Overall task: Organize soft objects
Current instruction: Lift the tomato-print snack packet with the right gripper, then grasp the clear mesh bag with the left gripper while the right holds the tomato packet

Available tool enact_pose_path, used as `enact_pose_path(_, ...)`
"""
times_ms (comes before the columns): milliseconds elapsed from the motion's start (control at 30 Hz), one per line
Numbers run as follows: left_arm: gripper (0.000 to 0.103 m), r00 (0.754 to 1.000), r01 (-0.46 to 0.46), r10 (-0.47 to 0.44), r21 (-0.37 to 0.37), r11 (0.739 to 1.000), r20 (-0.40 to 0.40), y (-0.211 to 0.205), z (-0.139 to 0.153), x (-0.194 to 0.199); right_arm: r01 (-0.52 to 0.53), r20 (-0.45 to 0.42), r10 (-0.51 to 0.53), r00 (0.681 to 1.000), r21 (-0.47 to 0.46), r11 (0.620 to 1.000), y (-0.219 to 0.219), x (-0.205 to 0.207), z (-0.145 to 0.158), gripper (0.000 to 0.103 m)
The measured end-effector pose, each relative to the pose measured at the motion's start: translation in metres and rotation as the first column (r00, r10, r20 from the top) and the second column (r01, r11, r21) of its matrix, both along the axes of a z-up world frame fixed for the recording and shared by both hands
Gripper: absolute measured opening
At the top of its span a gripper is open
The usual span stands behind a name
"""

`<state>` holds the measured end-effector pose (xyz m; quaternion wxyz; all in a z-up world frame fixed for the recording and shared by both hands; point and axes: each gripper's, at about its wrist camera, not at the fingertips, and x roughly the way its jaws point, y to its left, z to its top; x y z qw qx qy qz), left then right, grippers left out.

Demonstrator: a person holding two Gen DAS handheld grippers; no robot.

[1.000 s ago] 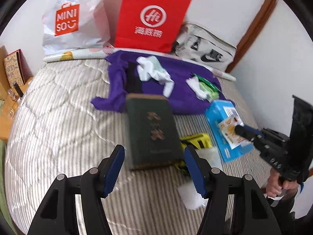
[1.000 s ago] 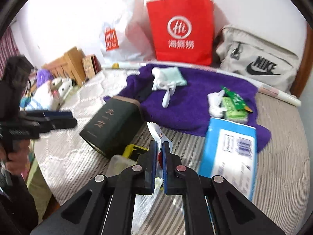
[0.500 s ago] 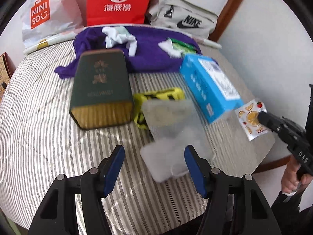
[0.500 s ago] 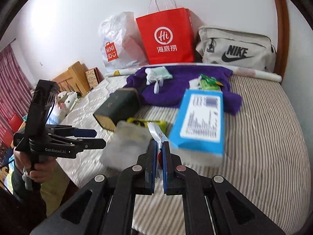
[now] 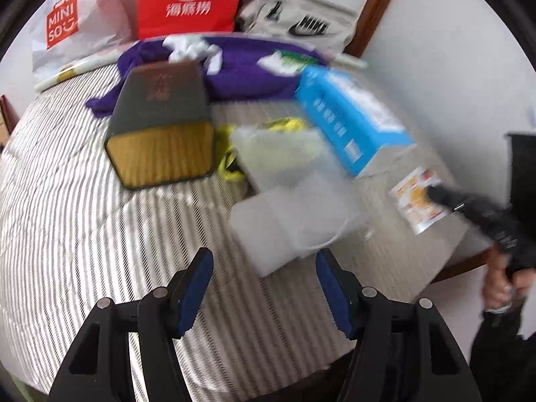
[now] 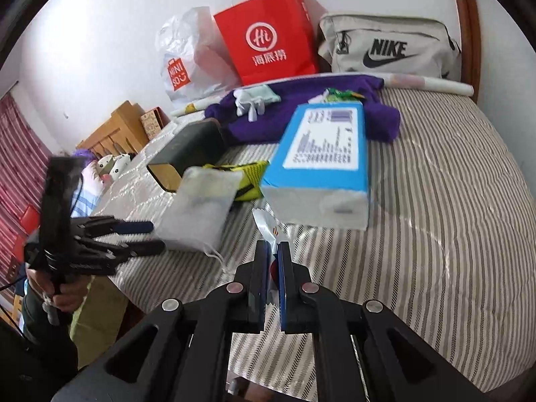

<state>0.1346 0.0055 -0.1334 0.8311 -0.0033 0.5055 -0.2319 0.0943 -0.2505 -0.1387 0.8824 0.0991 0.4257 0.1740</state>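
Striped bedding lay cluttered. Both hands had drawn back toward its near edge: right gripper jaws clamped on the fruit-print sachet, left gripper jaws apart before the translucent pouch, likely next.

A home bedroom: striped quilted bed, wooden headboard, shopping bags against the wall.

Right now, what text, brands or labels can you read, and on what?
"MINISO": white plastic bag.
"Hi", with Chinese characters I cannot make out beneath: red paper bag.
"NIKE" with swoosh: grey bag.
Blue box: printed label and barcode, too small.
Dark green box: characters blurred.
Snack sachet: print unreadable.
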Motion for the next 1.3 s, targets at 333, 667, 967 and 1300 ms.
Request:
enact_pose_path(333, 0.062, 1.000, -0.022, 0.021, -0.011, 1.000, -0.020, -0.033, 0.006, 0.034, 0.015, -0.042, -0.015, 0.999, 0.010, 1.000, -0.005, 0.003, -0.014, 0.006)
enact_pose_path(667, 0.061, 0.991, -0.116, 0.118, 0.034, 0.993, -0.064, -0.061, -0.010, 0.055, 0.013, -0.038, -0.012, 0.999, 0.033, 0.999, -0.008, 0.005, -0.016, 0.006)
enact_pose_path(967, 0.014, 0.996, -0.090, 0.090, -0.014, 0.996, -0.018, -0.059, -0.004, 0.049, 0.040, -0.045, -0.039, 0.998, 0.026, 0.999, -0.015, 0.007, -0.022, 0.006)
enact_pose_path(1300, 0.010, 0.994, -0.103, 0.106, -0.126, 0.987, 0.016, -0.031, 0.021, 0.037, 0.031, -0.023, -0.031, 0.999, 0.011, 0.999, -0.011, 0.002, -0.021, 0.004)
